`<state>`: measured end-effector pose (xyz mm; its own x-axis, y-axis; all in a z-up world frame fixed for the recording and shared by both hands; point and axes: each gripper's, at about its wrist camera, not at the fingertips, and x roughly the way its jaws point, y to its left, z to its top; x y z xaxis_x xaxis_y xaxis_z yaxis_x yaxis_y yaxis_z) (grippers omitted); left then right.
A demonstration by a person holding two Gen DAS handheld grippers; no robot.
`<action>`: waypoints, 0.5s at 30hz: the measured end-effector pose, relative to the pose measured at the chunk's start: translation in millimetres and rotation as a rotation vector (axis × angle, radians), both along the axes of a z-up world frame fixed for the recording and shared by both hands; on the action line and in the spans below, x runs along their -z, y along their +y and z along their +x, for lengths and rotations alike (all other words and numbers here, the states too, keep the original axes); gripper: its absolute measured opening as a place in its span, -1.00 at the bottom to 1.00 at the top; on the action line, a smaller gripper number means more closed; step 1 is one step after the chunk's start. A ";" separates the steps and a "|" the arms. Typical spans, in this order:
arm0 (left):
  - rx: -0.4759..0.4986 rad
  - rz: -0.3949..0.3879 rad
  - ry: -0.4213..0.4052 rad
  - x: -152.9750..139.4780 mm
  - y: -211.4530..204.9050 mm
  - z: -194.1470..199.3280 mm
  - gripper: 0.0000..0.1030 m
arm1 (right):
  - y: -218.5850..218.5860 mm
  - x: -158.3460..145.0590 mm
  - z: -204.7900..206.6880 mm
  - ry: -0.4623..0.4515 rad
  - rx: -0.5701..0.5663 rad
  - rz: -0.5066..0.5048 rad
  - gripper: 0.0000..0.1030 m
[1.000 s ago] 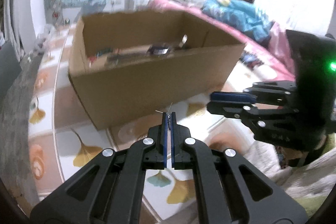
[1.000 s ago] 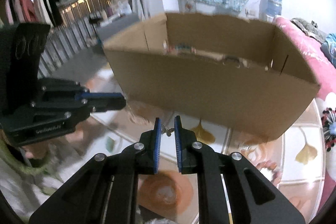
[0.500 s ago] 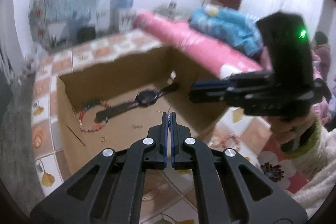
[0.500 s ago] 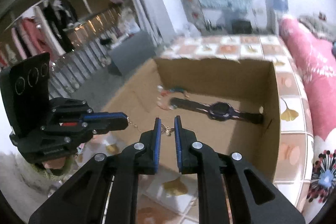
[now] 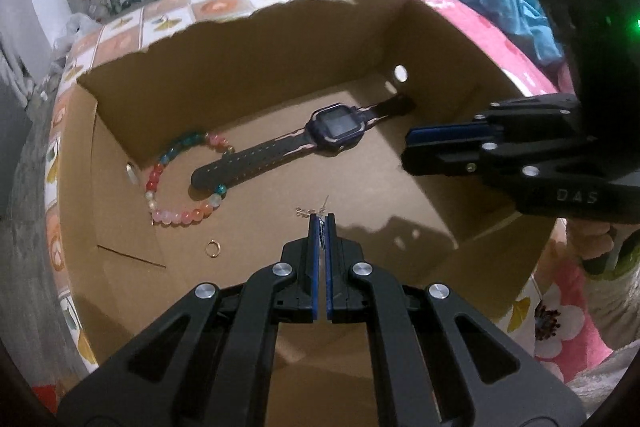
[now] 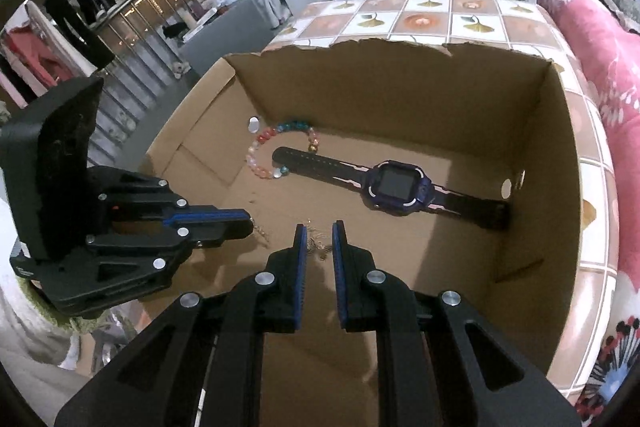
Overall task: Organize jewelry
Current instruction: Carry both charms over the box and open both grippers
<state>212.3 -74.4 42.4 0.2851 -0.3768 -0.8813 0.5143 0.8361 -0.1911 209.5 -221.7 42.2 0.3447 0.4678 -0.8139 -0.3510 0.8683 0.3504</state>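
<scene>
Left wrist view
Box: a brown cardboard box [image 5: 248, 39] with a matte surface and a torn, wavy rim on the far wall is standing open; small round holes are showing in its side walls.
Left gripper: the left gripper [image 5: 320, 223] is tilting steeply down over the box floor, its black fingers with blue pads pressed together and pinching a thin metal chain [image 5: 310, 211], which is sticking out at the tips as a short leafy piece.
Watch: a dark watch [image 5: 338, 125] with a square screen is lying flat in the box, its long strap running from the lower left to the upper right.
Bracelet: a bracelet [image 5: 182, 187] of round glossy beads, pink, red, orange and teal, is curving around the left strap end.
Ring: a small gold ring [image 5: 212, 249] is lying on the floor, near the bracelet.
Right gripper: the right gripper [image 5: 412, 157] is reaching in from the right, over the box.

Right wrist view
Right gripper: its blue pads are standing only a little apart and are holding a small butterfly-shaped pendant [image 6: 319, 247] between them.
Left gripper: it is coming in level from the left, and the fine chain is hanging from its tip toward the pendant.
Watch: it is lying across the floor, the long axis from left to right, the face up.
Surface: the box is standing on a glossy tiled cloth [image 6: 432, 19] with a leaf pattern.
</scene>
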 end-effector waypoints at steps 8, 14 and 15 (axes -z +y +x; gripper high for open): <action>-0.026 -0.014 0.033 3.7 6.5 4.3 -0.82 | -5.7 -2.9 -2.0 0.014 0.014 0.041 -0.73; -0.045 -0.015 0.015 -1.2 10.4 3.5 -0.71 | -8.3 -5.8 -2.4 0.006 0.029 0.055 -0.72; -0.049 -0.018 0.011 -2.8 11.5 2.6 -0.67 | -9.4 -6.8 -2.9 0.002 0.032 0.058 -0.69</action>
